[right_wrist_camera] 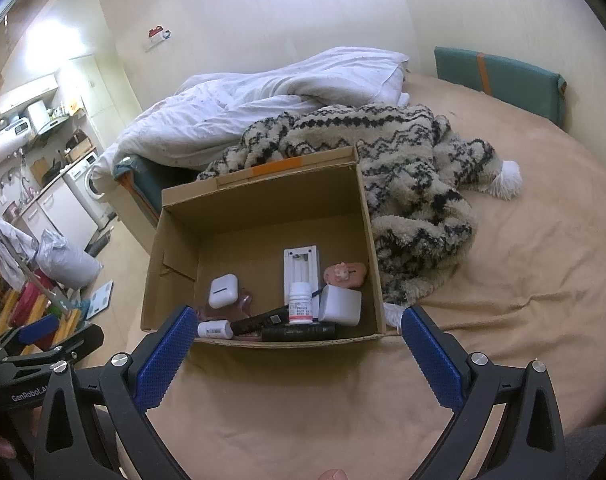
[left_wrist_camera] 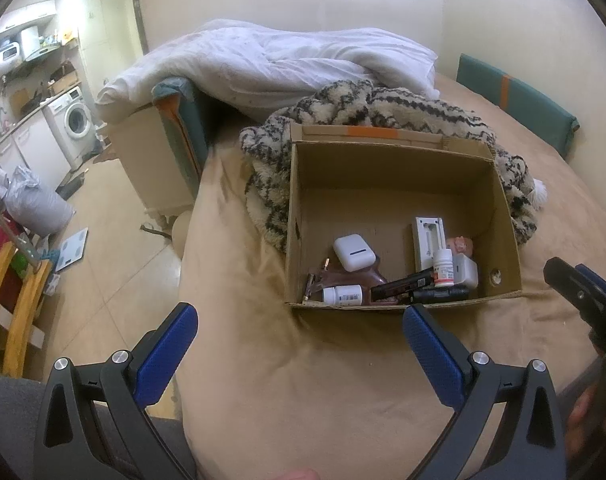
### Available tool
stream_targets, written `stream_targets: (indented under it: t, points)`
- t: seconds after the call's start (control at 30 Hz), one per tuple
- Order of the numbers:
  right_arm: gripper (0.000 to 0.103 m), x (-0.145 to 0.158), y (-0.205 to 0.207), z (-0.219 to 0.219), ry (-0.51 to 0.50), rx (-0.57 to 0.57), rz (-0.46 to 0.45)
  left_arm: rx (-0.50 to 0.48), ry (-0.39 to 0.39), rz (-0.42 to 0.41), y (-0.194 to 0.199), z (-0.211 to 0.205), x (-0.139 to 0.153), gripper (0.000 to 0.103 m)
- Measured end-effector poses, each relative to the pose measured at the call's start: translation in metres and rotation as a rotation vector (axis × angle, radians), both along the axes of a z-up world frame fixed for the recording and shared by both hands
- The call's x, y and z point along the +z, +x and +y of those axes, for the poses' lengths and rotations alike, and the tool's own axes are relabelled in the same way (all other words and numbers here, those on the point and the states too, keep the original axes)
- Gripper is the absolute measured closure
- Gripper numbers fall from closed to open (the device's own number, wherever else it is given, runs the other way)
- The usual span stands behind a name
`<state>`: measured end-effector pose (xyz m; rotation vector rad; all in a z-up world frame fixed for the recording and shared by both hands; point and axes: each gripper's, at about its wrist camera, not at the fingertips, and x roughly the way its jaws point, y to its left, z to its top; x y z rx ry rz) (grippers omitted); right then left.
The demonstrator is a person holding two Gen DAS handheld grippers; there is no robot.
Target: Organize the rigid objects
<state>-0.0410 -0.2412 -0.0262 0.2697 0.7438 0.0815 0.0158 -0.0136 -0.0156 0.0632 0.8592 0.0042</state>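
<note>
Both tongs spread, empty: left tongs (left_wrist_camera: 299, 320), right tongs (right_wrist_camera: 297, 322); only right view shows pompom (right_wrist_camera: 507, 176).

I count one cardboard box (right_wrist_camera: 259, 208), two pill bottles (right_wrist_camera: 300, 303) (right_wrist_camera: 215, 329), one earbud case (right_wrist_camera: 222, 290), two blankets (right_wrist_camera: 415, 168) (right_wrist_camera: 263, 96).

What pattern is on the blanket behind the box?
Cream with black zigzags on the blanket, clearest in the right wrist view.

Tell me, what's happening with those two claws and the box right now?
Left gripper open, empty. Right gripper open, empty. Cardboard box on bed, small items piled at near wall. Nothing in the way.
</note>
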Motion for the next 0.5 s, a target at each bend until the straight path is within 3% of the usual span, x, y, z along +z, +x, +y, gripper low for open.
stream_targets:
  t: [0.5]
  points:
    - [0.000,-0.0002,-0.0004,0.0006,0.002,0.001,-0.003,0.001,0.004,-0.004,0.0004,0.0002,-0.0001,0.001]
